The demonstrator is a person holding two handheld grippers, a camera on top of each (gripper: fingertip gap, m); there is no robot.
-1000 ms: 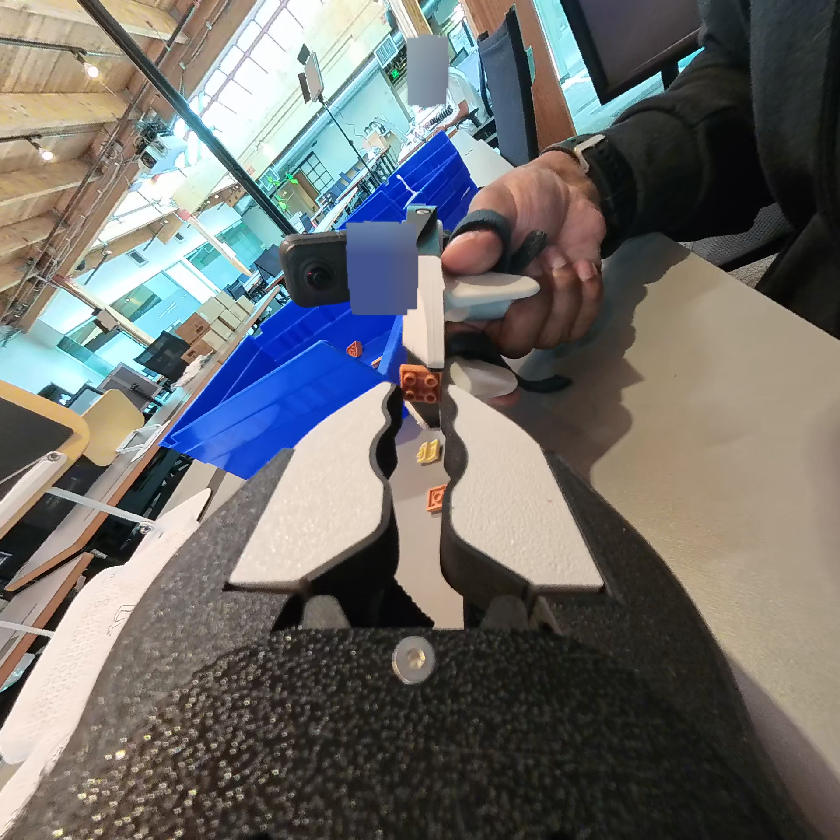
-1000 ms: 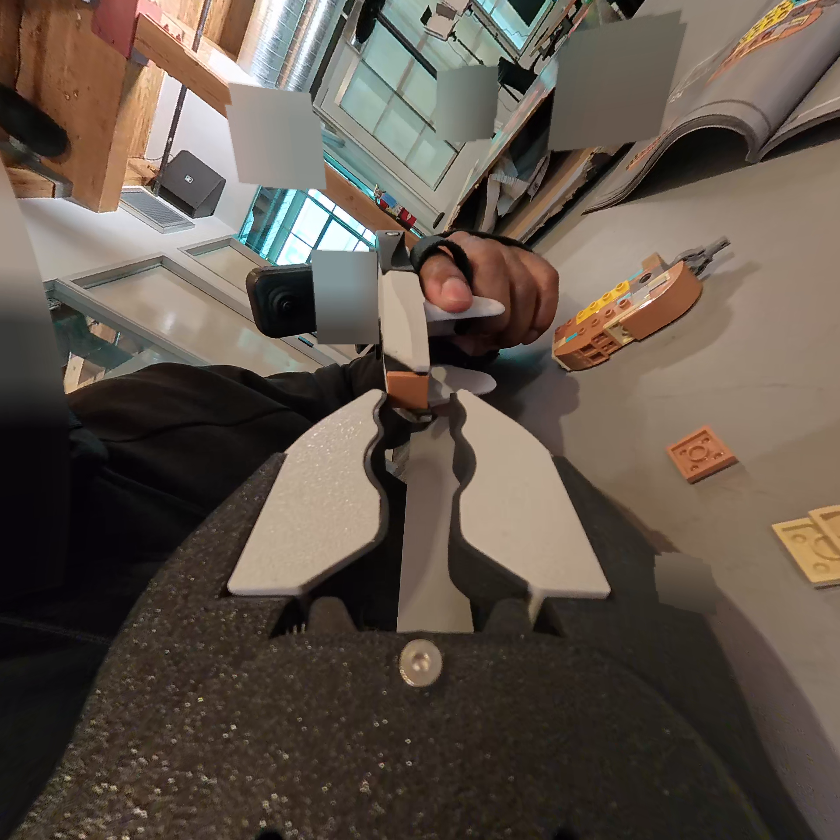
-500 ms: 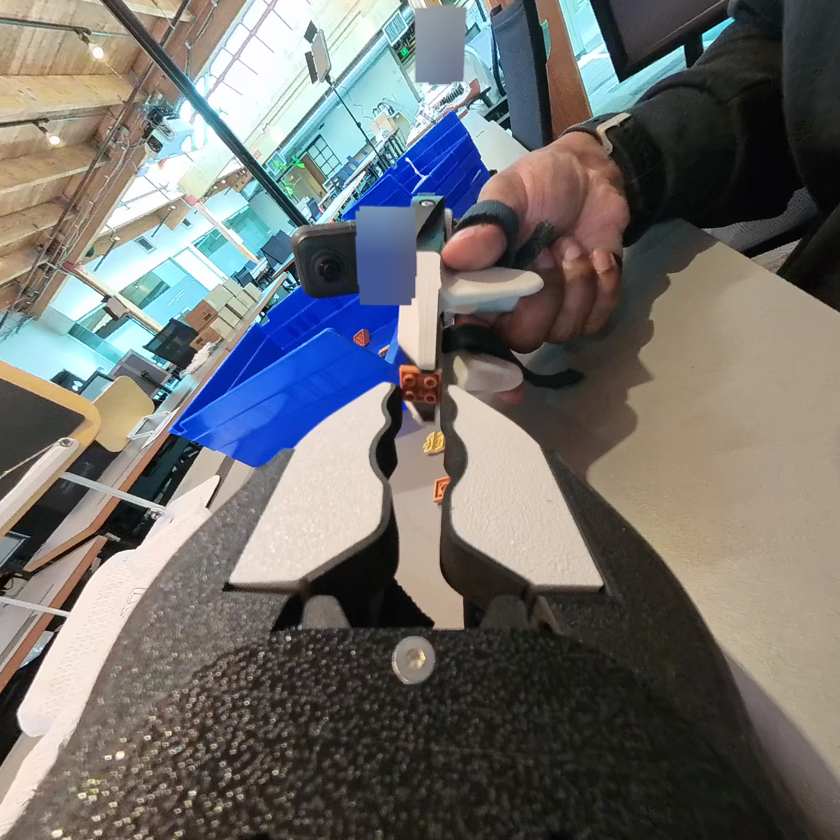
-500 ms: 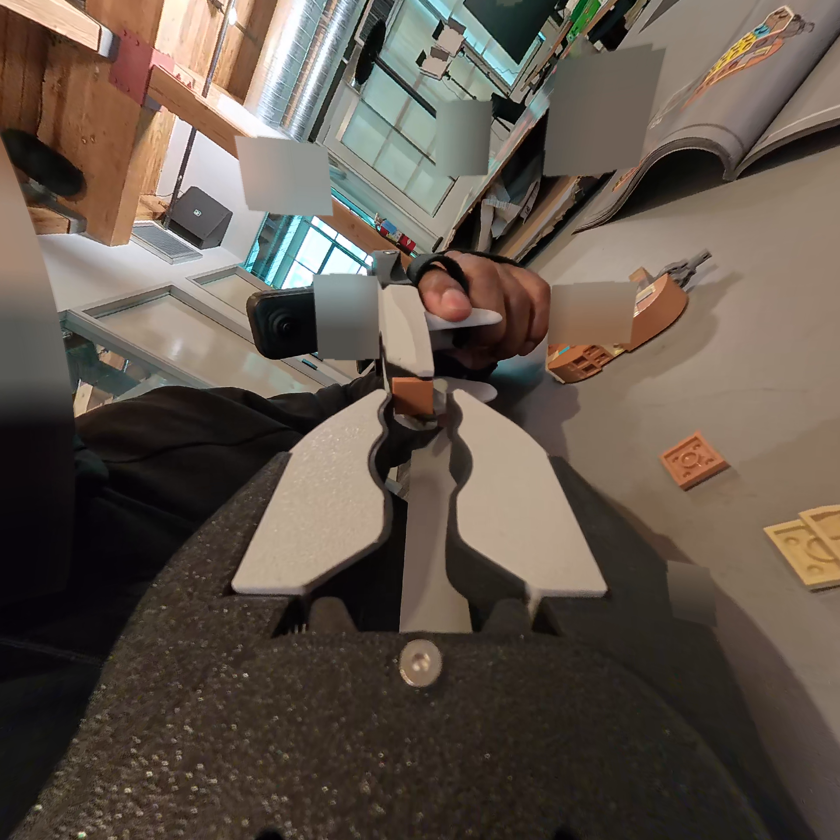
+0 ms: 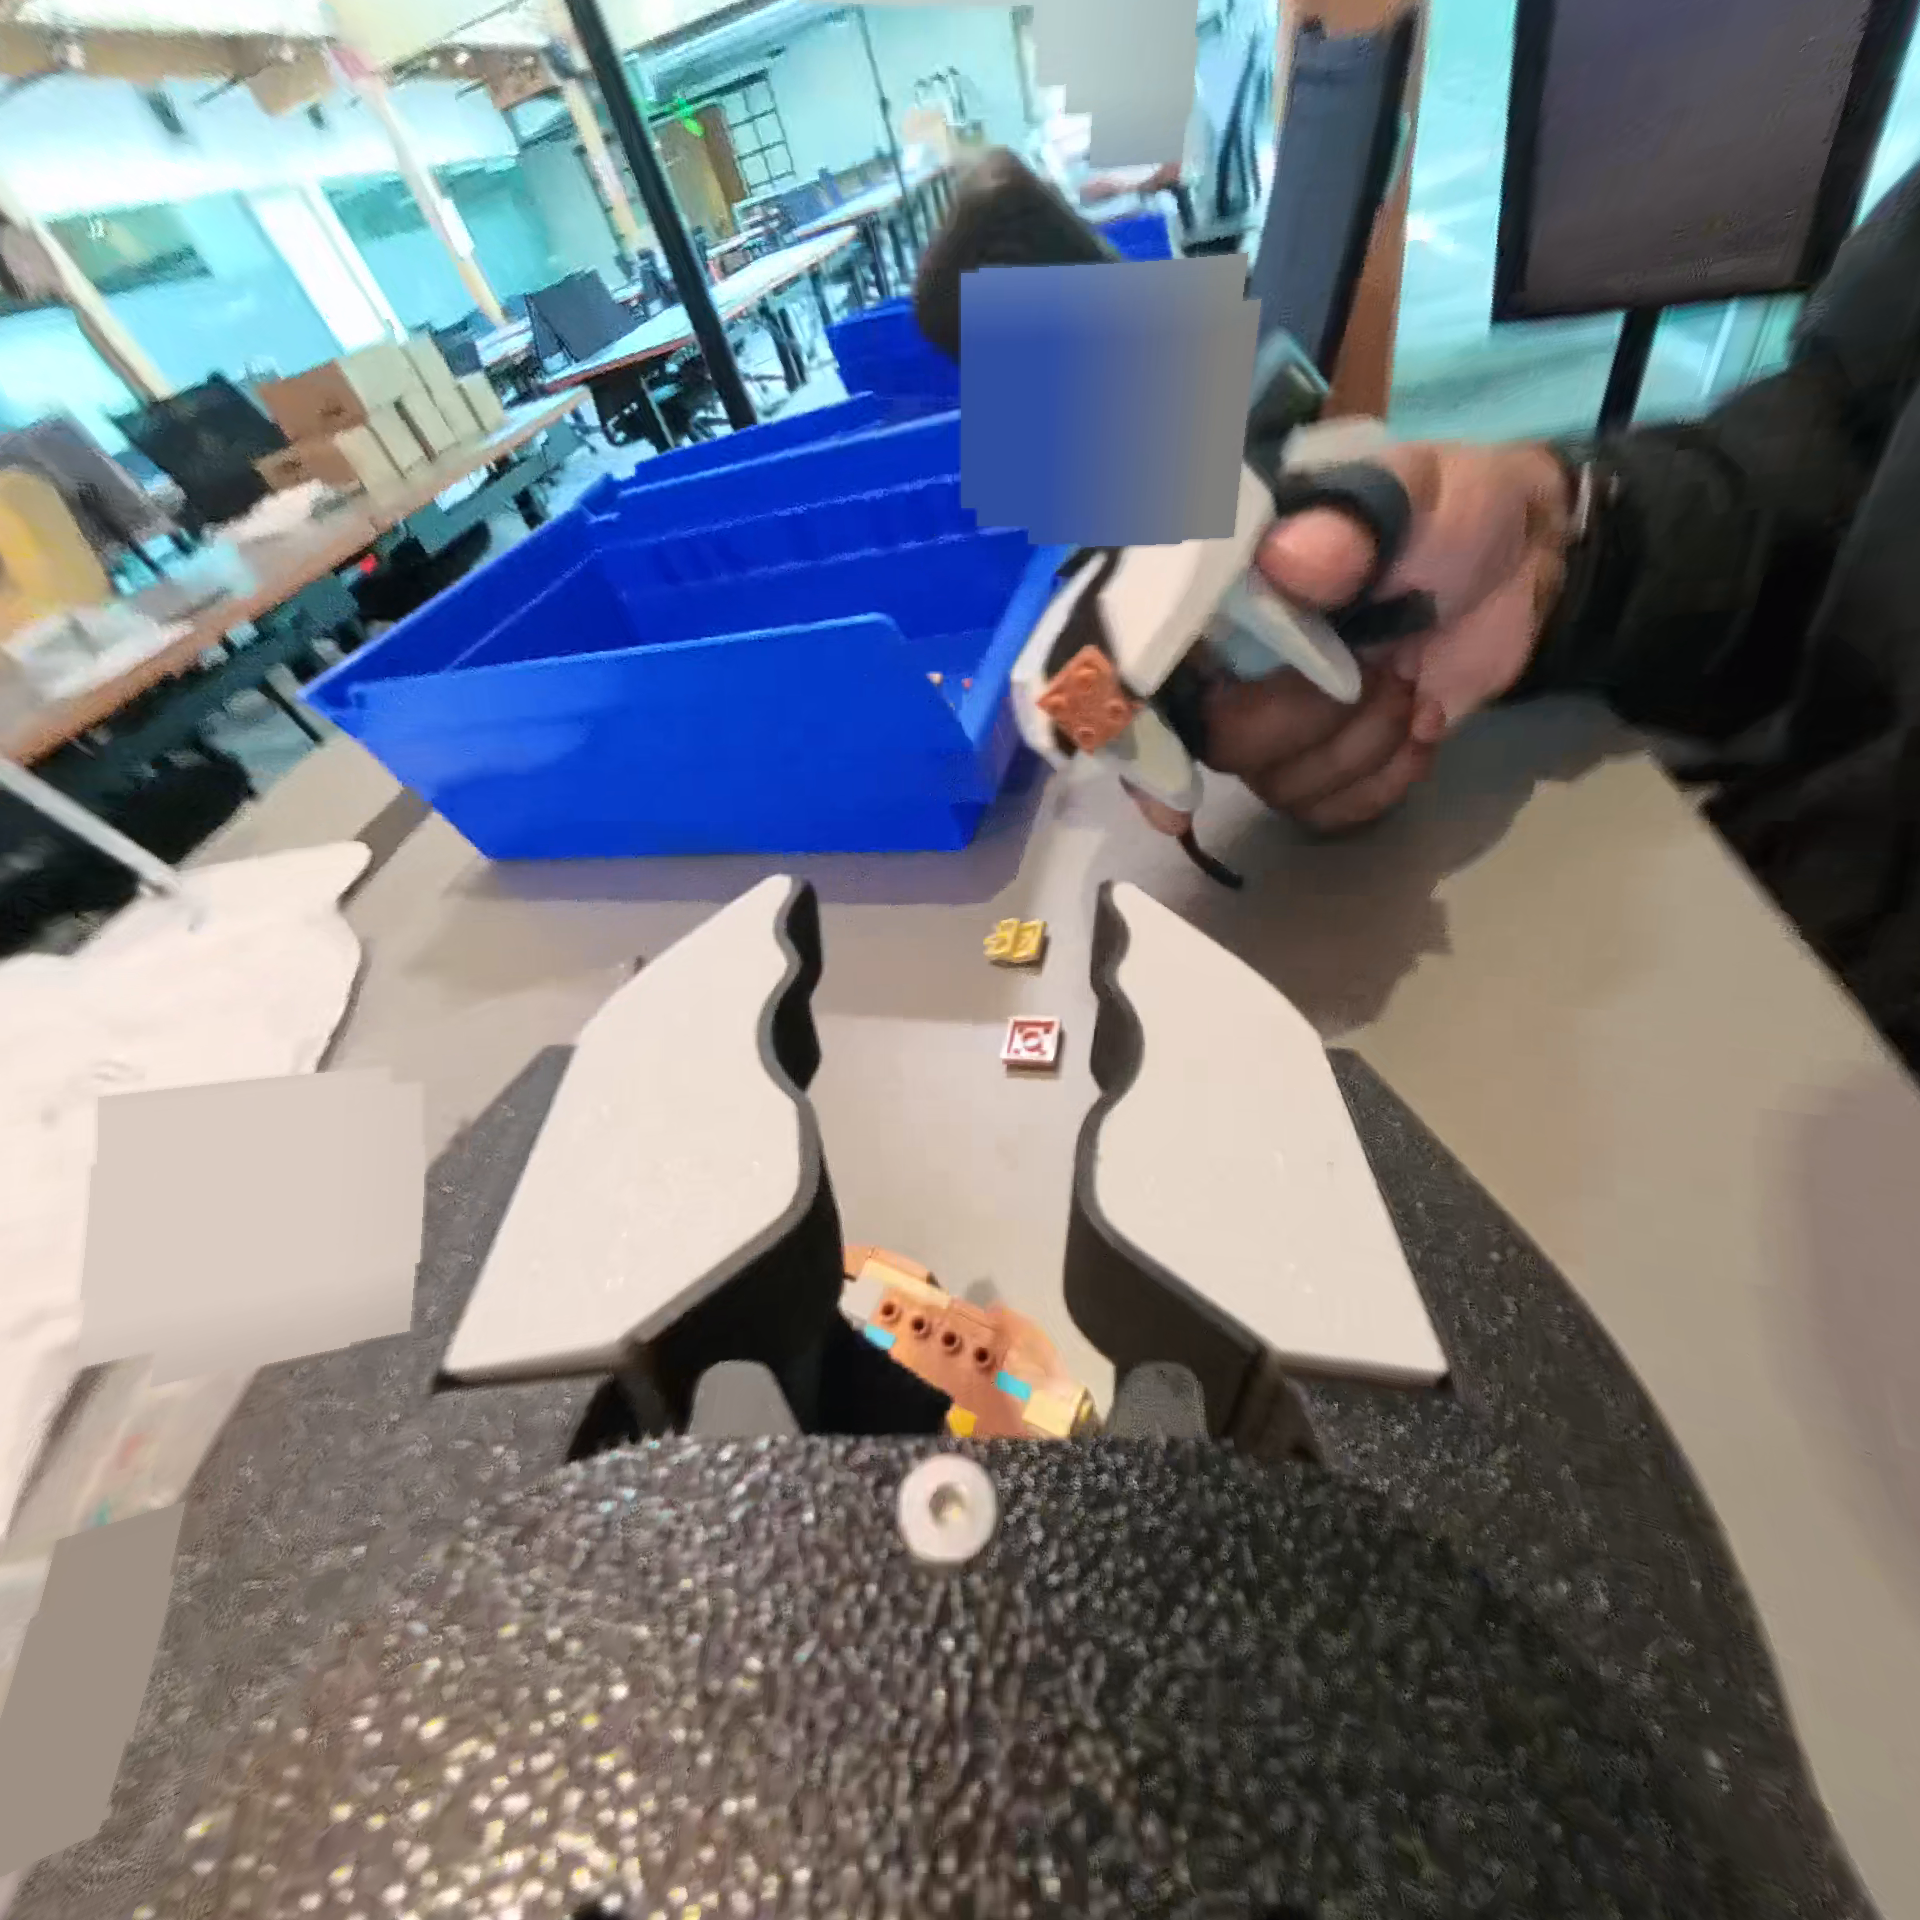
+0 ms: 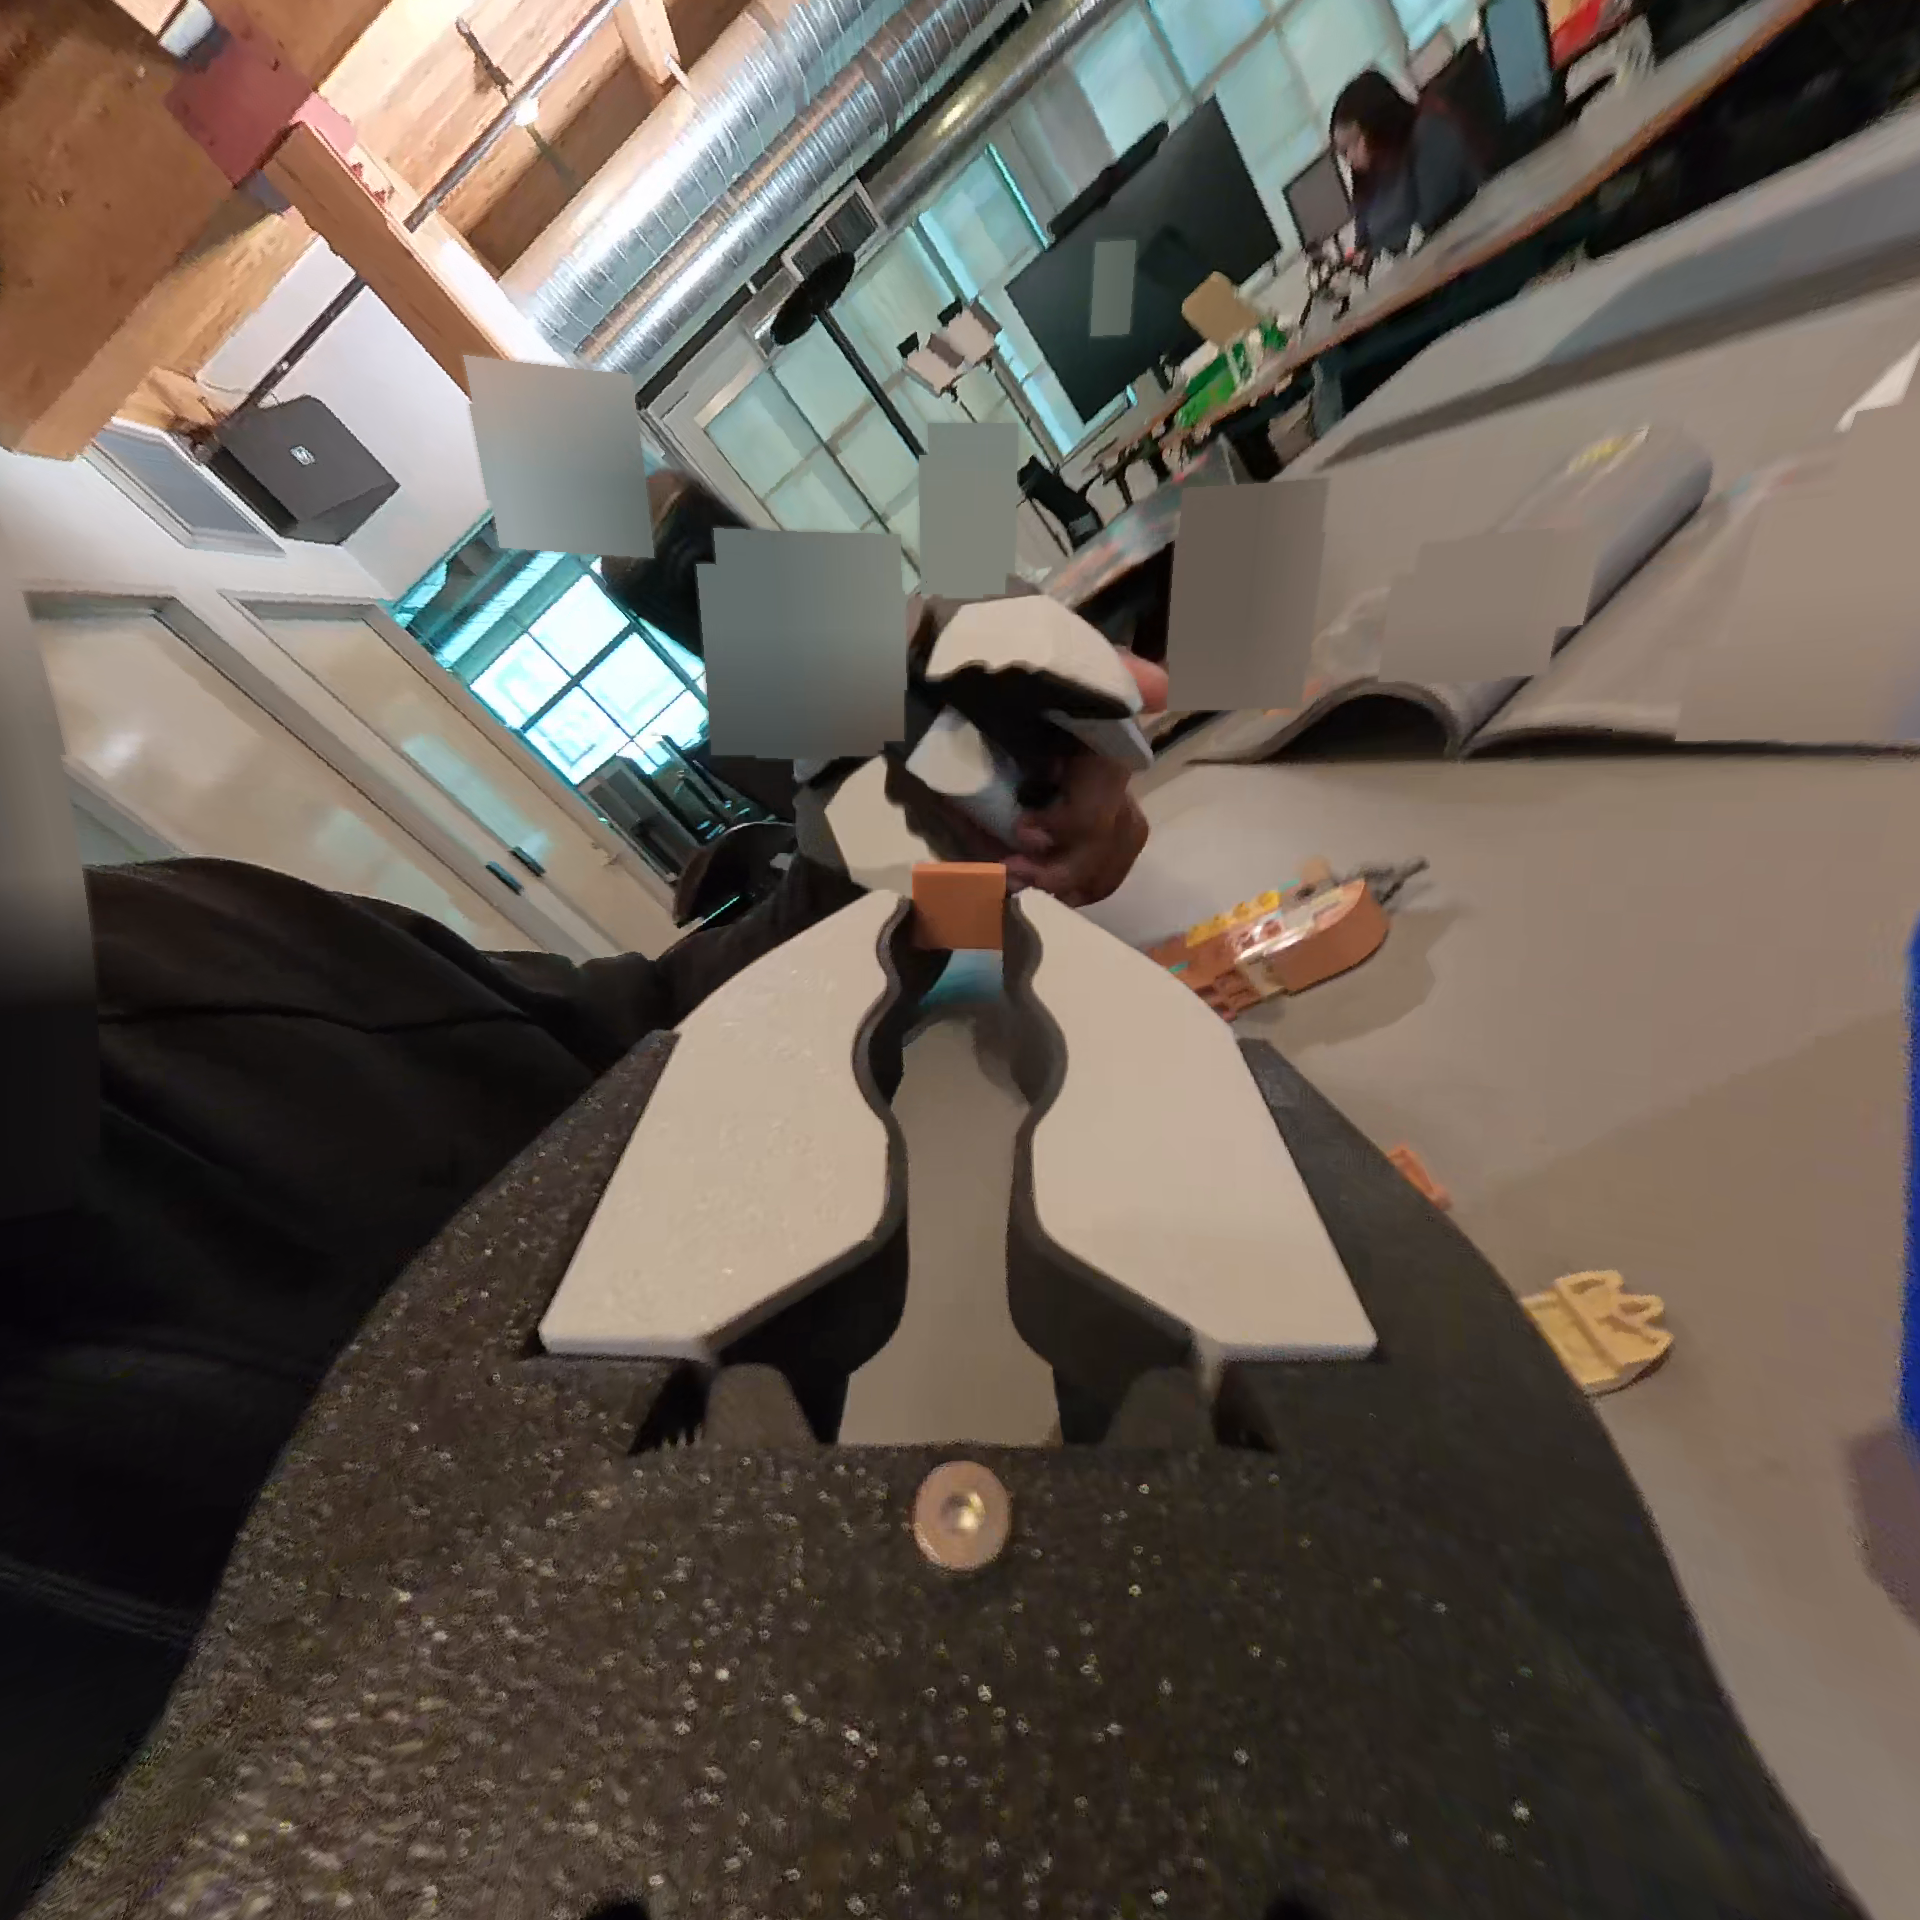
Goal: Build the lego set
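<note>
My right gripper (image 6: pixel 958 914) is shut on a small orange plate (image 6: pixel 958 906) at its fingertips, held above the grey table. In the left wrist view the right gripper (image 5: pixel 1101 732) shows at the upper right with the plate (image 5: pixel 1084 701) studs-out. My left gripper (image 5: pixel 951 914) is open and empty, low over the table. The partly built brown Lego model (image 5: pixel 956 1351) lies between the bases of its fingers. In the right wrist view the model (image 6: pixel 1278 945) lies on the table behind the plate, and the left gripper (image 6: pixel 935 738) hovers above it.
A blue bin (image 5: pixel 675 717) stands at the back of the table (image 5: pixel 1558 1039). A yellow piece (image 5: pixel 1015 942) and a red-and-white tile (image 5: pixel 1032 1042) lie ahead of my left fingers. Tan plates (image 6: pixel 1600 1340) lie at the right, and an open booklet (image 6: pixel 1455 686) lies farther back. My right fingertips sit around 4 cm from my left ones. The red-and-white tile (image 5: pixel 1032 1042) is about equally far from each gripper, around 11 cm.
My left gripper has opened, drawn away from the orange plate and tipped down over the model. My right gripper keeps hold of the plate and has moved off to the right.
</note>
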